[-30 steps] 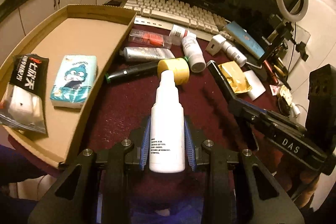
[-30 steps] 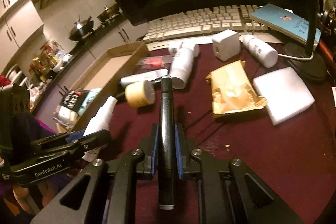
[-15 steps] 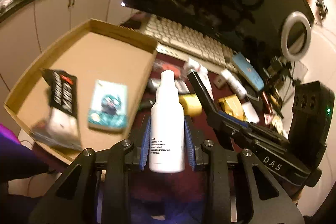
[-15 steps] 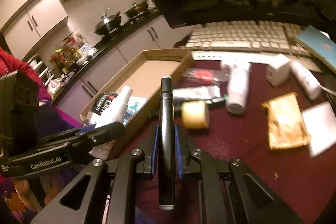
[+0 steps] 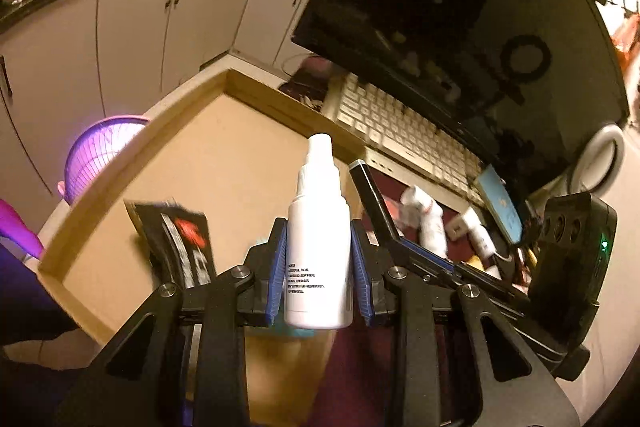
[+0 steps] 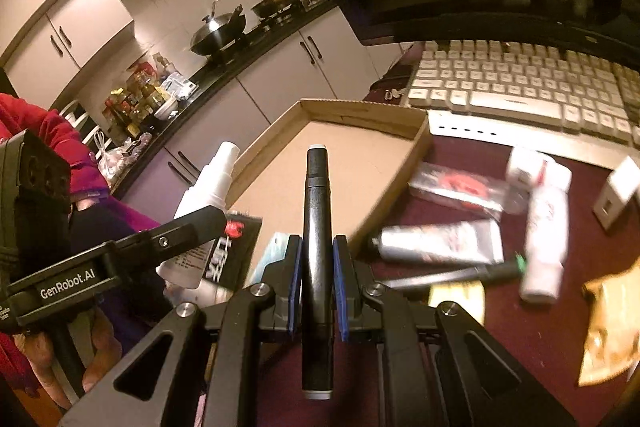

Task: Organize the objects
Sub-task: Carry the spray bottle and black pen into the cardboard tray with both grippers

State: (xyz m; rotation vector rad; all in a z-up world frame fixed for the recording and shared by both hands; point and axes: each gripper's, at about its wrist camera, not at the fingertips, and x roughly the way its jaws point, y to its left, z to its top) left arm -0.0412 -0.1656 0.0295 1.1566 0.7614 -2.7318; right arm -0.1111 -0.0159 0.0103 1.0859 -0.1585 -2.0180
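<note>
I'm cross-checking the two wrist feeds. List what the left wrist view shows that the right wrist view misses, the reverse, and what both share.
Only the left wrist view: a purple basket beyond the box, a ring light at right, and a blue booklet.

Only the right wrist view: a silver tube, a green-tipped pen, and a gold packet on the maroon table.

Both: the cardboard box, keyboard, the white spray bottle in the left jaws, and the black marker in the right jaws.

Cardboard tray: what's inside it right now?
In the cardboard tray, a black snack packet lies near the front. A blue pack beside it is mostly hidden behind the jaws. The far half shows bare cardboard.
</note>
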